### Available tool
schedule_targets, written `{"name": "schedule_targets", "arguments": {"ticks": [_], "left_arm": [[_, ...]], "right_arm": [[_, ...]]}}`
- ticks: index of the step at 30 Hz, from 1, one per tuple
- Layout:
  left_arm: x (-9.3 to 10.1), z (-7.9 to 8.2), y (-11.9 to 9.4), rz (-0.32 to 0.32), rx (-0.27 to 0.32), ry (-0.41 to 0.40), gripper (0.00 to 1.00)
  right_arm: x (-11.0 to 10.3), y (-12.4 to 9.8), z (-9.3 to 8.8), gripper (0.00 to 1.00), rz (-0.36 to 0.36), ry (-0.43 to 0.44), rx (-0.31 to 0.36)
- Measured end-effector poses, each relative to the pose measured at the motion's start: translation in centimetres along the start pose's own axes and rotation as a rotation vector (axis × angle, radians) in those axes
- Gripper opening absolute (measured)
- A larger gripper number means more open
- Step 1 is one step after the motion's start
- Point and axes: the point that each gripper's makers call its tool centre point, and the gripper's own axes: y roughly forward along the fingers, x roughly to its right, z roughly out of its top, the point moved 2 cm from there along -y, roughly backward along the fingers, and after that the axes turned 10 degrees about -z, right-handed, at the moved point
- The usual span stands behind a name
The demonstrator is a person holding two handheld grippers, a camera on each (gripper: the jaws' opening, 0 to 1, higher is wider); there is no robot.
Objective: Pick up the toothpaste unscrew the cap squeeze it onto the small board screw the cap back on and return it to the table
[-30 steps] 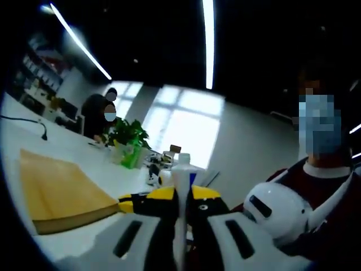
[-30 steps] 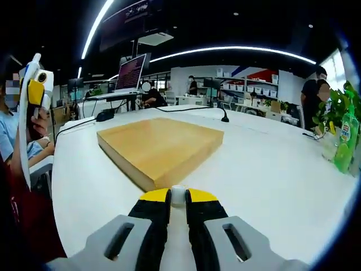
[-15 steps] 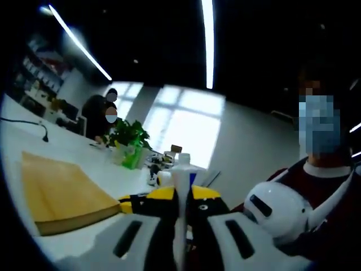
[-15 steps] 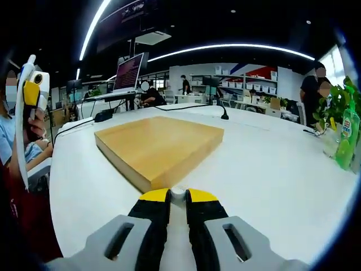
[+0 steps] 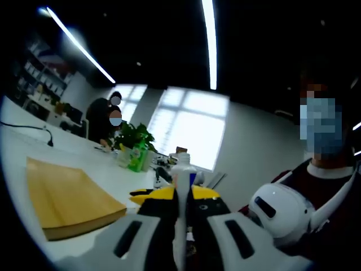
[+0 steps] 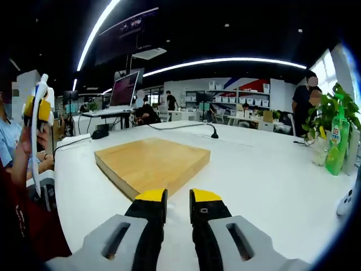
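Up off the table, the left gripper [image 5: 177,195], with yellow-tipped black jaws, is clamping a white toothpaste tube [image 5: 180,186] edge-on between its jaws, the open threaded neck pointing away from the camera in the left gripper view. The tube is hanging in the air above the near edge of the round white table [image 5: 107,175], beside the pale wooden board [image 5: 67,195] lying flat on it. A potted green plant [image 5: 134,137] and a green plastic bottle [image 5: 137,159] are standing further back on the table.

In the right gripper view, the right gripper [image 6: 177,200] is sitting low over the white table [image 6: 265,180] with its yellow-tipped jaws parted and nothing between them, just short of the near corner of the wooden board [image 6: 152,164]. At the far left of that view, the left gripper [image 6: 37,110] is holding the toothpaste tube [image 6: 35,147] upright, well apart from the board. Whether the cap is lying on the table cannot be told.
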Motion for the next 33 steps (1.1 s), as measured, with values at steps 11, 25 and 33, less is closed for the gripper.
{"name": "schedule_targets", "arguments": {"ticks": [11, 25, 33], "left_arm": [[0.2, 1.1, 0.0, -0.003, 0.046, 0.013, 0.07], [1.6, 2.7, 0.7, -0.084, 0.109, 0.012, 0.07], [1.8, 2.7, 1.2, -0.109, 0.110, 0.007, 0.07]], "right_arm": [[-9.5, -5.7, 7.6, 0.24, 0.612, 0.333, 0.232], [-17.6, -7.2, 6.0, 0.27, 0.994, 0.363, 0.149], [-17.9, -7.5, 6.4, 0.15, 1.030, 0.363, 0.154]]}}
